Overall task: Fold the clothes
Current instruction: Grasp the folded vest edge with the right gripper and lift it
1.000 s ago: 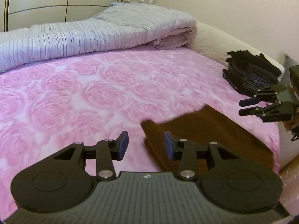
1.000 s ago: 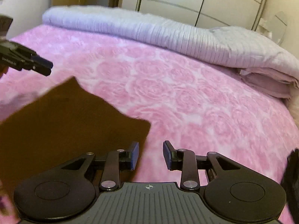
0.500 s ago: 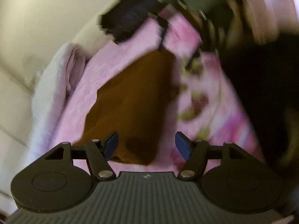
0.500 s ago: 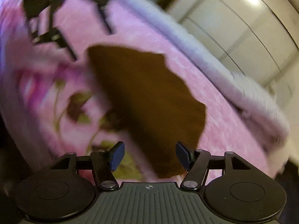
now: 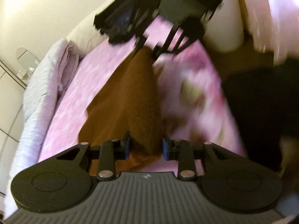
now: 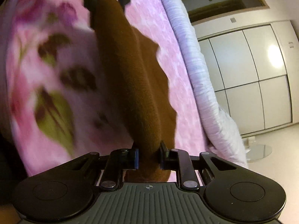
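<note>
Along the bed's near edge, on the pink rose-print blanket (image 5: 78,100), lies the brown knit garment (image 5: 130,97) — folded into a long narrow strip running from one gripper to the other.

L gripper (image 5: 145,147): jaws closing, knit end of garment between the fingers (image 5: 127,145). Left pad looks on the cloth; right pad seems just beside it, w/ a sliver of gap, so no firm pinch confirmed. Frame blurred.

R gripper (image 6: 148,157): jaws closing, fingers (image 6: 136,158) pressed on both sides of the garment's other end; cloth bunched thick between pads & bulging below them. In R wrist view the strip stretches away to the top, where the L gripper's dark fingers straddle its far end. In L wrist view the R gripper shows at the top, its fingers at the strip's far tip.

Garment's inner edge wavy, loose layer spreading onto the blanket toward bed centre.

Near side: blanket edge w/ large flower & green leaf print (image 6: 52,108) drapes over bed edge, heavily blurred.

Far side of bed: rolled lilac-grey duvet (image 6: 198,78) along the edge. Pile of black clothes (image 5: 119,20) near the bed's corner, well apart from the brown piece. White wardrobe doors (image 6: 252,78) beyond the duvet.
</note>
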